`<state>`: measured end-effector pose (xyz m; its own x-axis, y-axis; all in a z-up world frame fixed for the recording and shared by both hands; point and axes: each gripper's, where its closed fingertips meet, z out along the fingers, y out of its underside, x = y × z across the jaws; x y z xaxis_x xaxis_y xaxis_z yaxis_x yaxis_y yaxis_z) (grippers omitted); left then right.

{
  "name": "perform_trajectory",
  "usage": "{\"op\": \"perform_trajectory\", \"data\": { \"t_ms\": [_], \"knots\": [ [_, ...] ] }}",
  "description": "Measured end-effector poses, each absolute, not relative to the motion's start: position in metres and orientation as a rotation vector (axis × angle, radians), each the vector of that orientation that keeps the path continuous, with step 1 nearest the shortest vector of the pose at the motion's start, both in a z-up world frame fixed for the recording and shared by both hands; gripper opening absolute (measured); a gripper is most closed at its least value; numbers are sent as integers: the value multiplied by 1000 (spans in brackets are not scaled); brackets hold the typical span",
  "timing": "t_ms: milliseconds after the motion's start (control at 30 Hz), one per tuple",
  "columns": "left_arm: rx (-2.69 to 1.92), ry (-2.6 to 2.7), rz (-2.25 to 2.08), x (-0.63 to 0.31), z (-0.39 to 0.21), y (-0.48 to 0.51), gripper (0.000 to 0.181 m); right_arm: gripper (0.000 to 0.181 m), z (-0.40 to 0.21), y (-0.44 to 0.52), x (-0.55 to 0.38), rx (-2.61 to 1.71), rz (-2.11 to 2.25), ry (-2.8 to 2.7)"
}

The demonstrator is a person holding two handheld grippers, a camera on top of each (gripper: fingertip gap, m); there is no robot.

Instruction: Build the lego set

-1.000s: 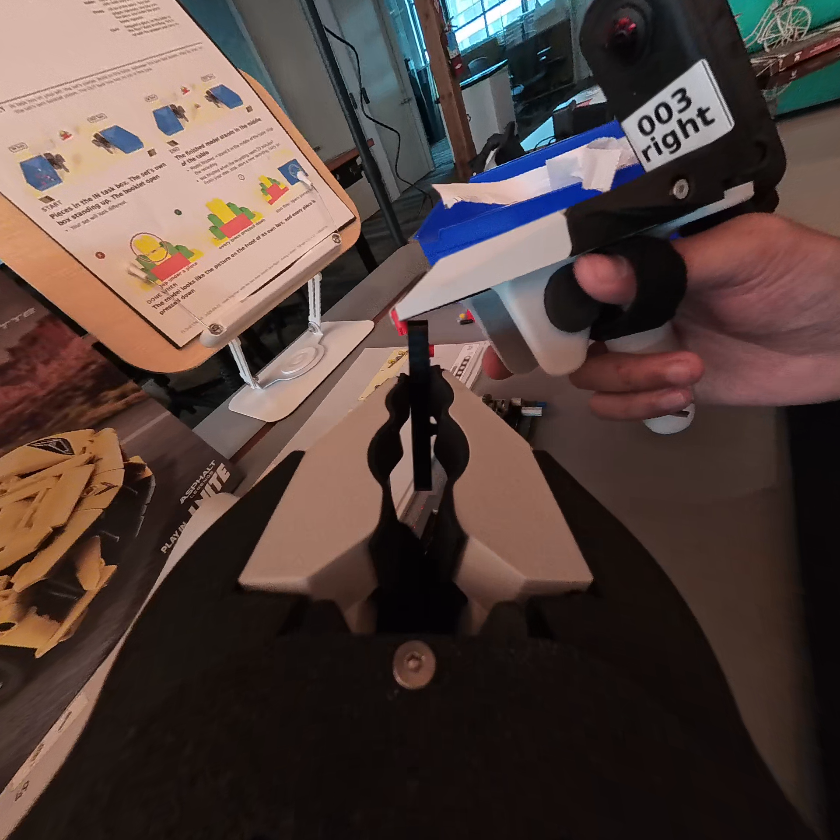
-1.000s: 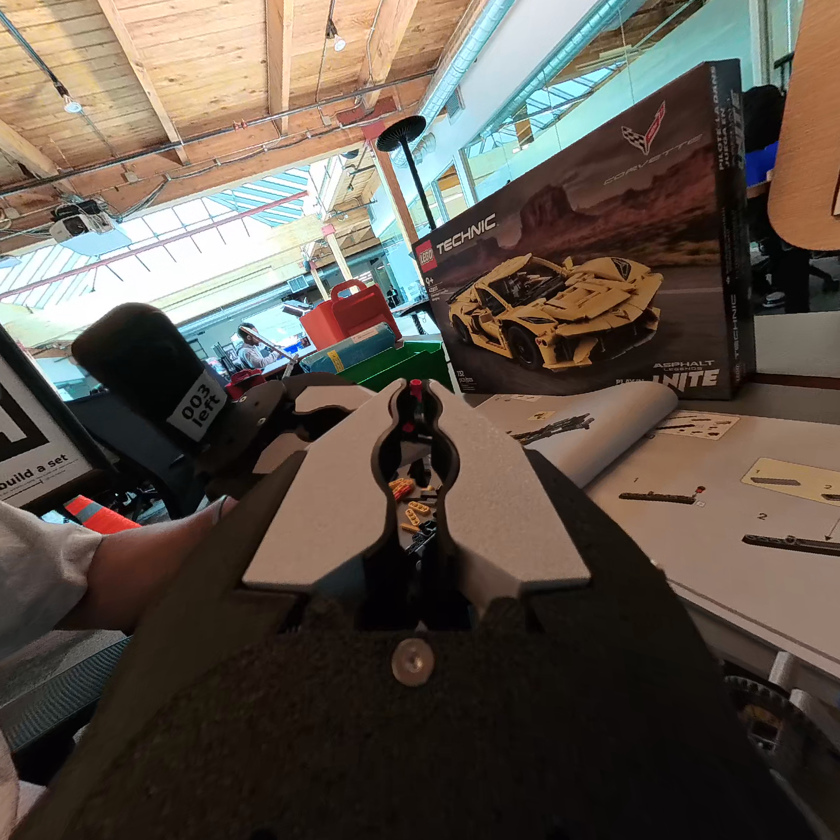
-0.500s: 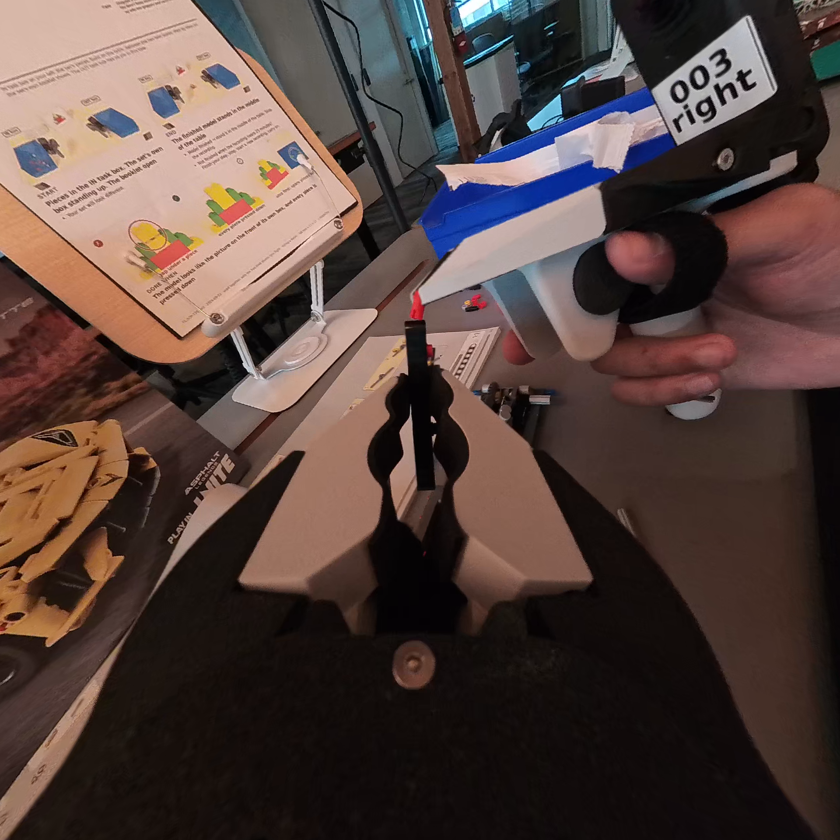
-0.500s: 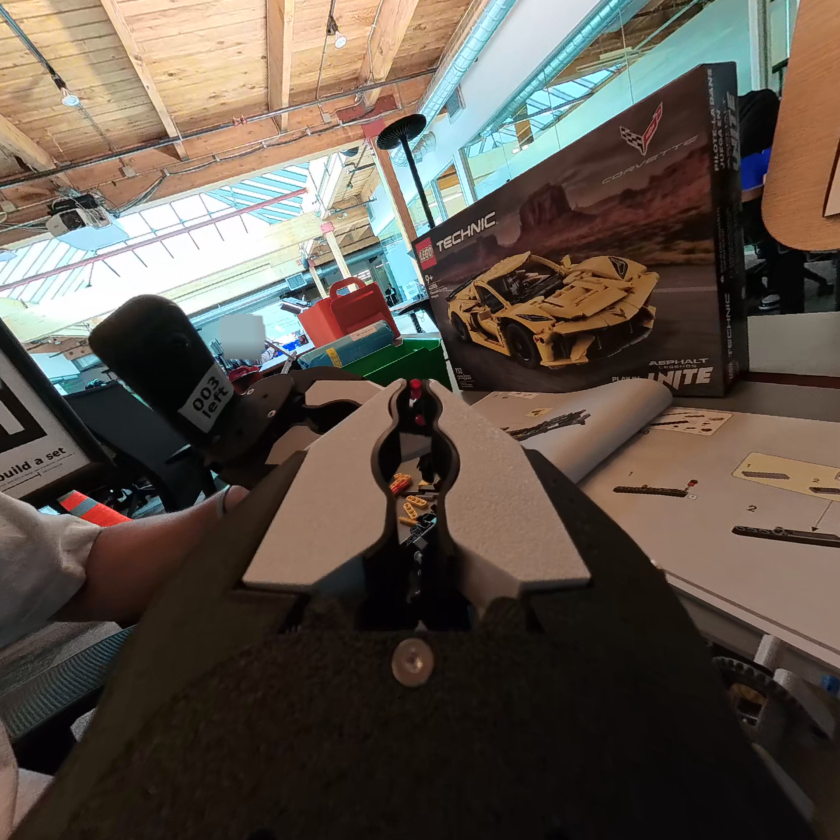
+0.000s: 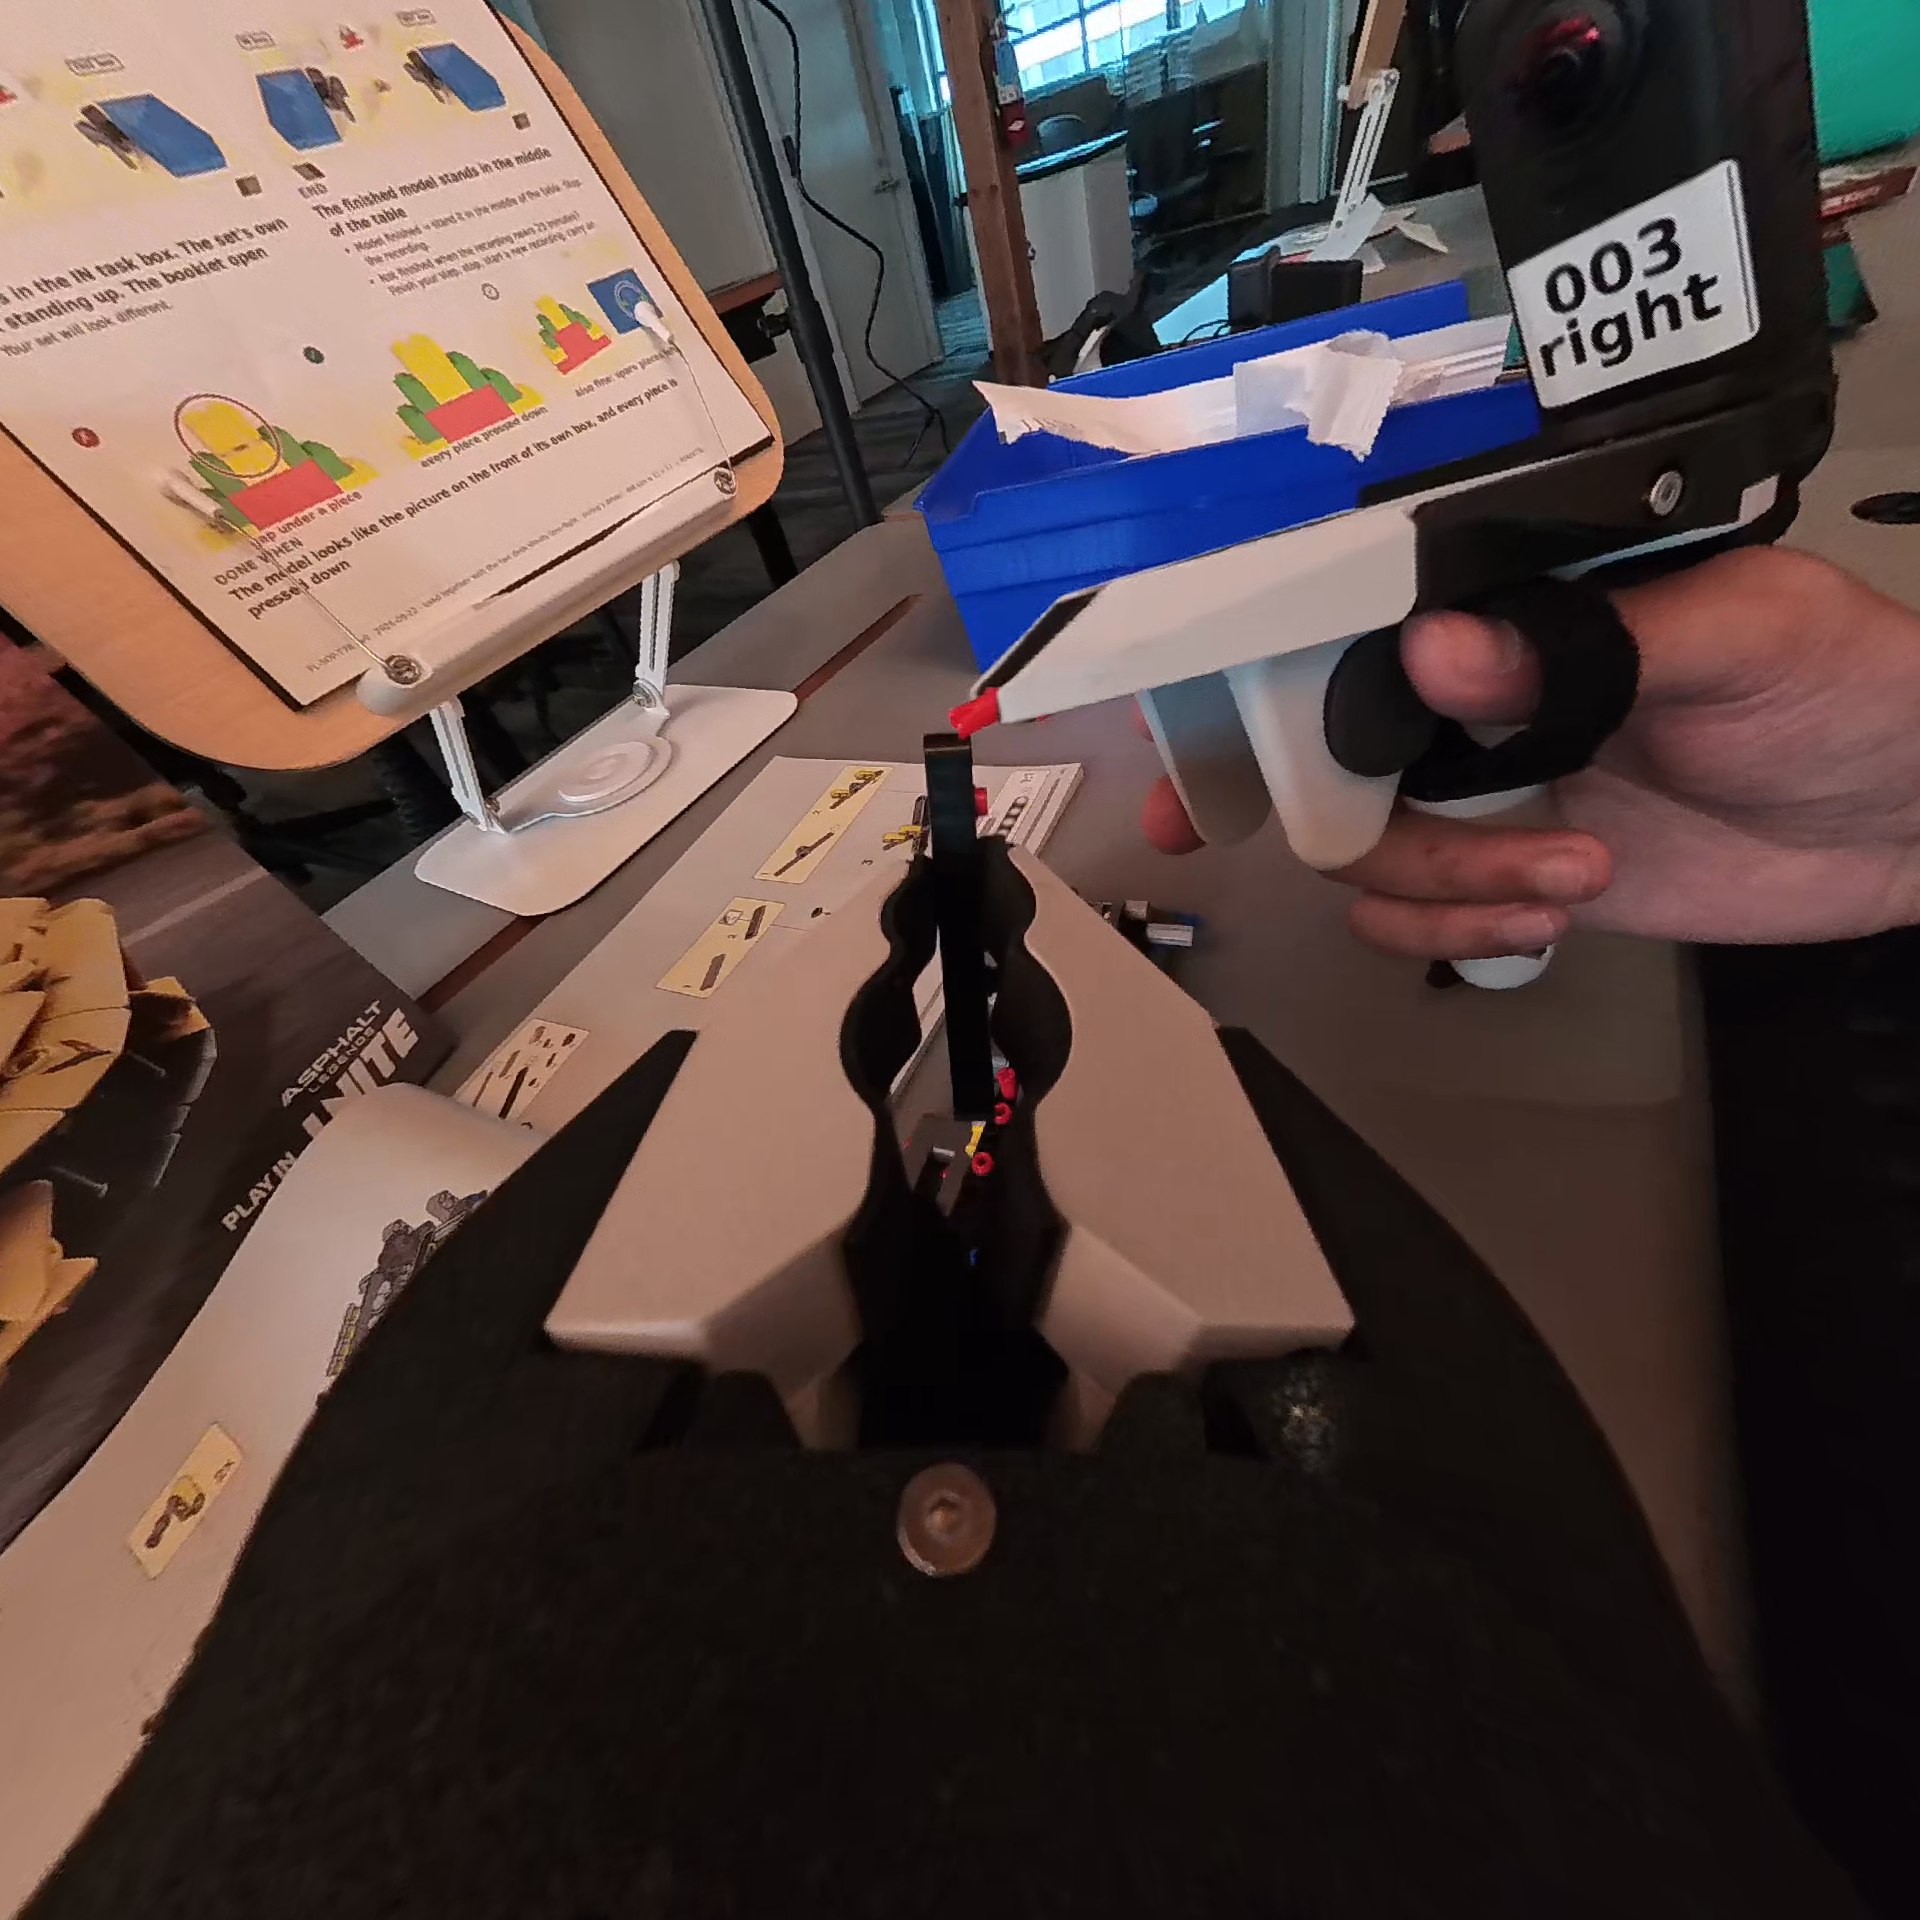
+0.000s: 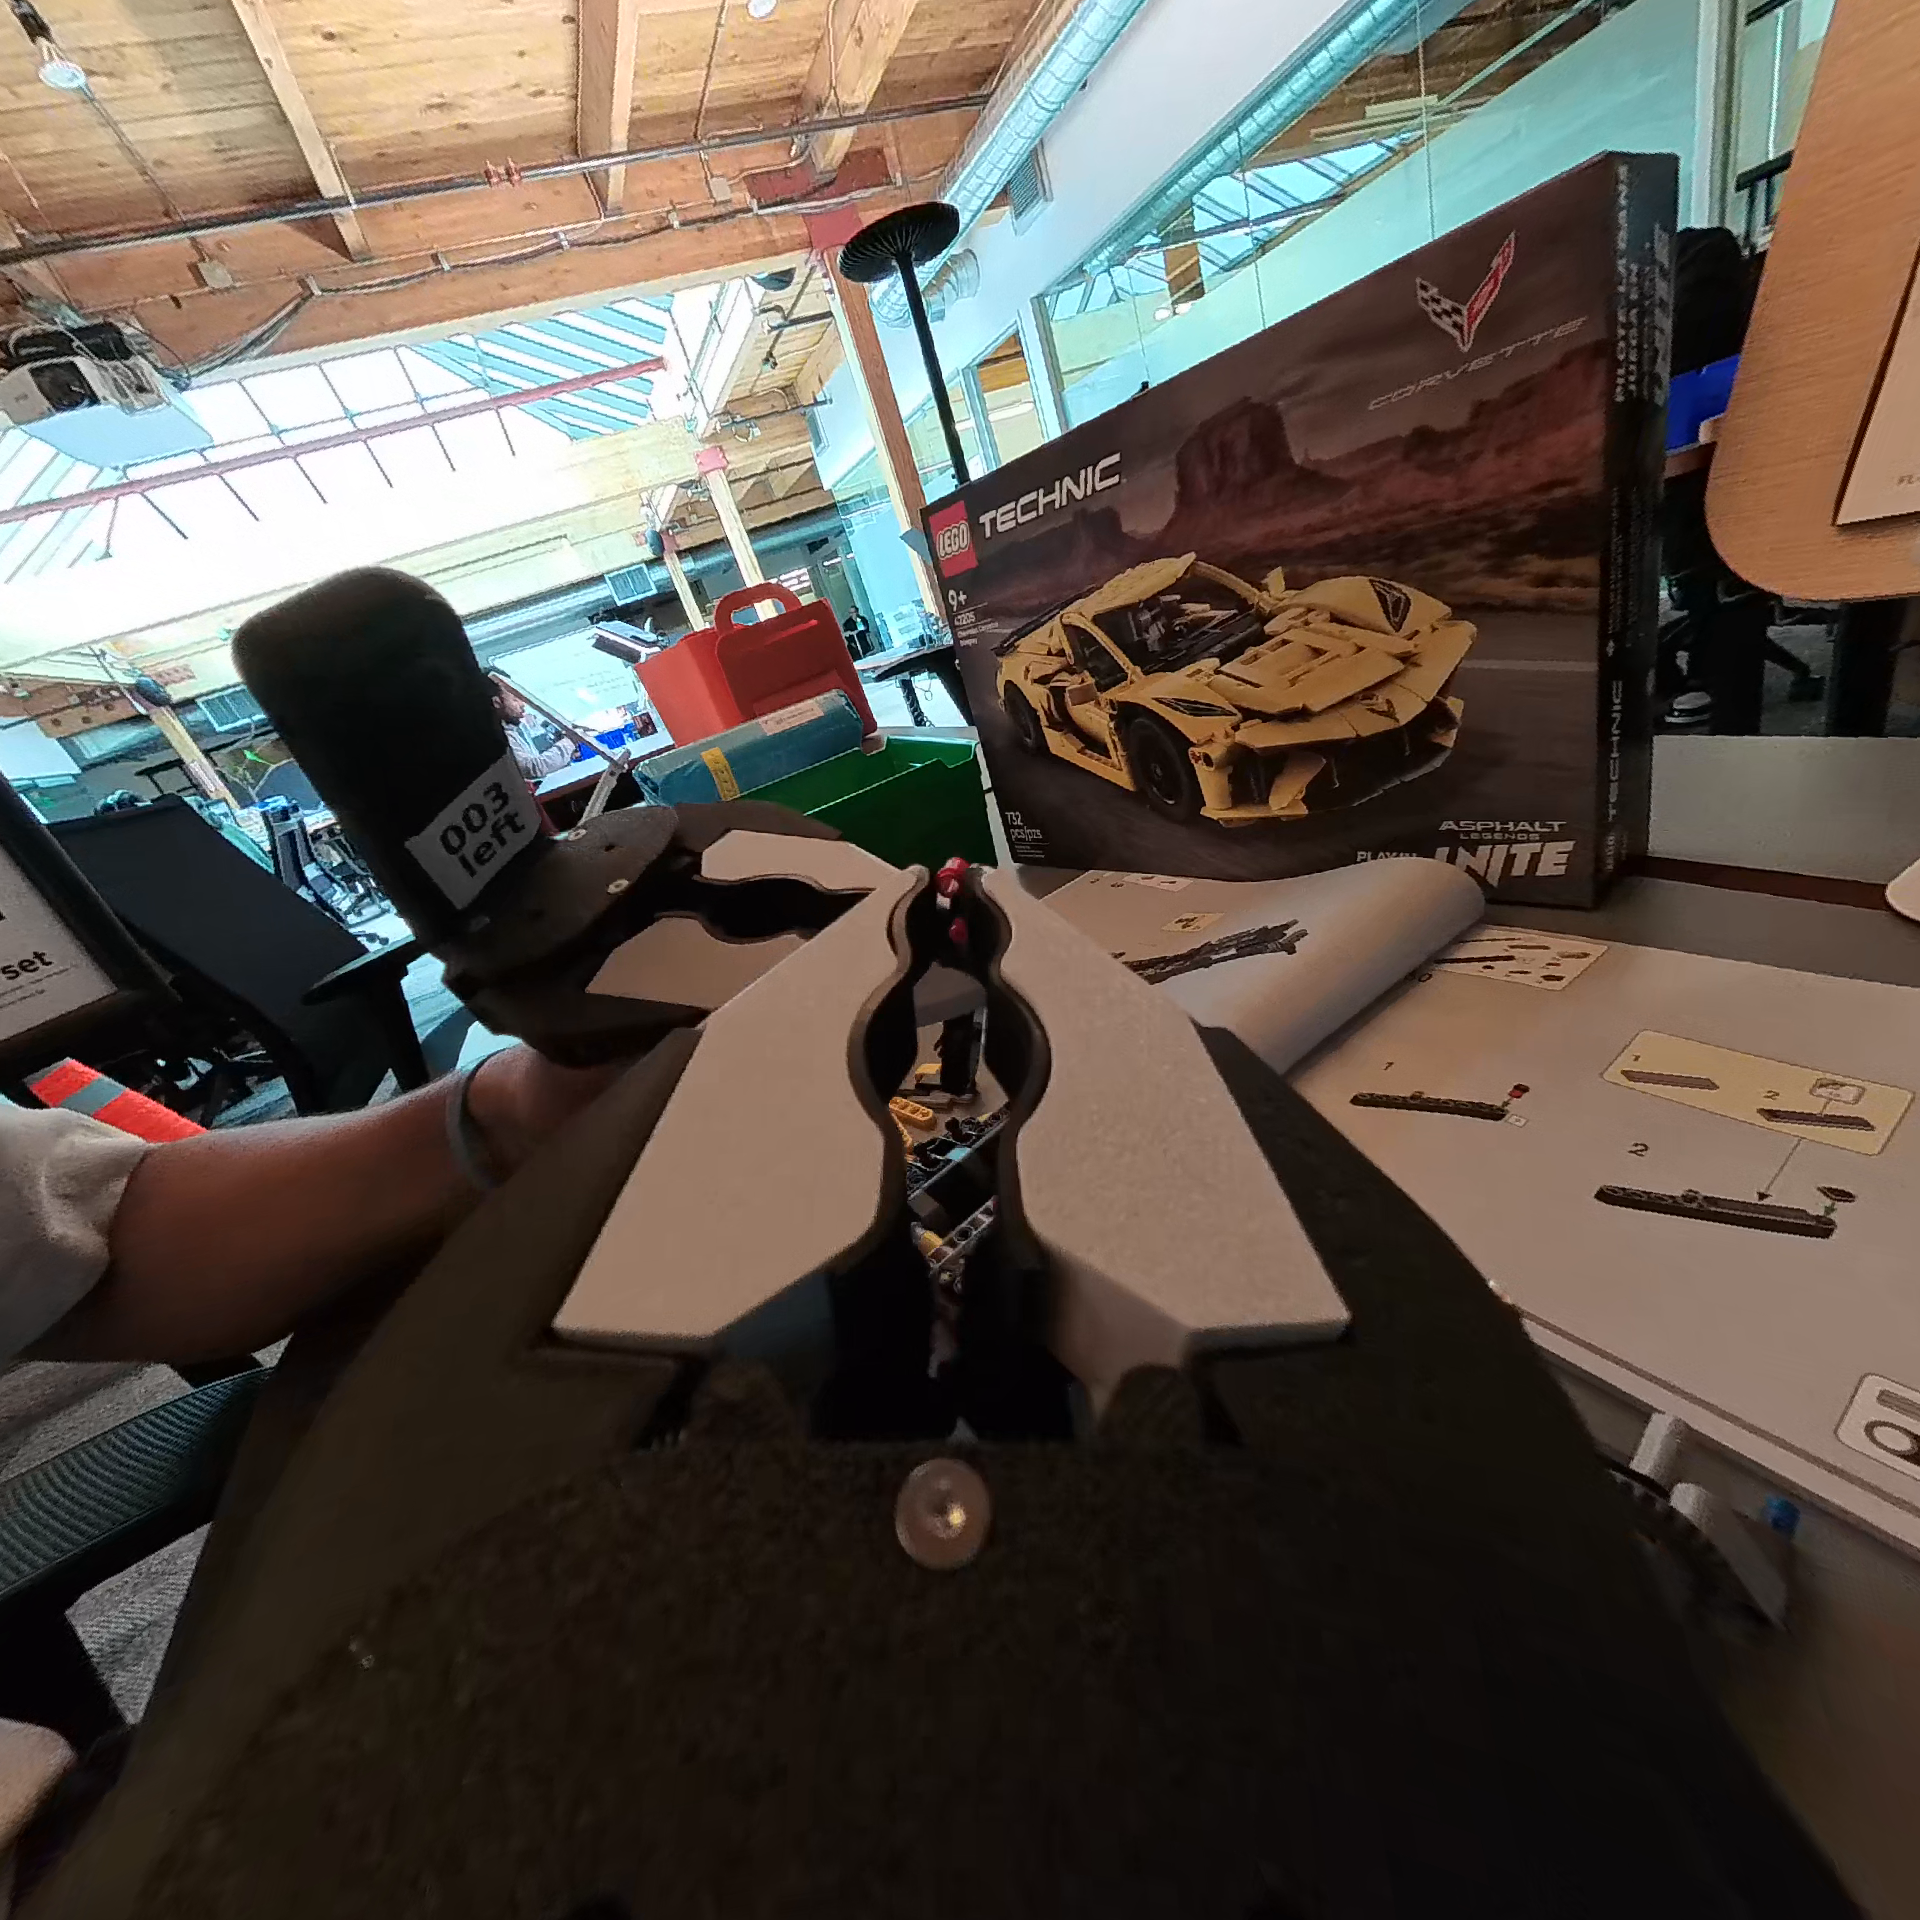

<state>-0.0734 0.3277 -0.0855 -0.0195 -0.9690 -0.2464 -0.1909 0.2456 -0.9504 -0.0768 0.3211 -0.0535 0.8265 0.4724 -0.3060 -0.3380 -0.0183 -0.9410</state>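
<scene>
My left gripper (image 5: 956, 883) is shut on a thin black beam (image 5: 954, 914) that stands upright above its tips, a red pin at its side. My right gripper (image 6: 951, 894) is shut on a small red pin (image 6: 948, 880). In the left wrist view the right gripper (image 5: 992, 712) comes in from the right and holds the red pin (image 5: 971, 715) just above the beam's top end. In the right wrist view the left gripper (image 6: 727, 904) sits just left of my tips. Loose small pieces (image 6: 935, 1117) lie on the table below.
An open instruction booklet (image 6: 1558, 1091) lies on the grey table (image 5: 1403, 1039). The set's box (image 6: 1299, 644) stands behind it. A blue bin (image 5: 1195, 499) with white paper and an instruction board on a stand (image 5: 364, 364) stand at the back. A green bin (image 6: 883, 790) stands left of the box. My two grippers' fingertips are within a few centimetres of each other.
The right gripper with the red pin has come down and closer, to just over the top of the black beam. The left gripper has tilted, holding the beam a little higher.
</scene>
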Motion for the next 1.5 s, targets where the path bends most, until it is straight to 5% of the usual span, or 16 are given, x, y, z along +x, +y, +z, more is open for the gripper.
{"op": "perform_trajectory", "data": {
  "t_ms": [533, 1500],
  "knots": [
    [-1333, 1347, -1260, -73, -79, 324, 5, 4, -49, 325, -76, -1441, -27, -301],
    [-1248, 1442, -1044, -71, -93, 326, 6, 4, -62, 327, -74, -1481, -11, -316]
  ]
}}
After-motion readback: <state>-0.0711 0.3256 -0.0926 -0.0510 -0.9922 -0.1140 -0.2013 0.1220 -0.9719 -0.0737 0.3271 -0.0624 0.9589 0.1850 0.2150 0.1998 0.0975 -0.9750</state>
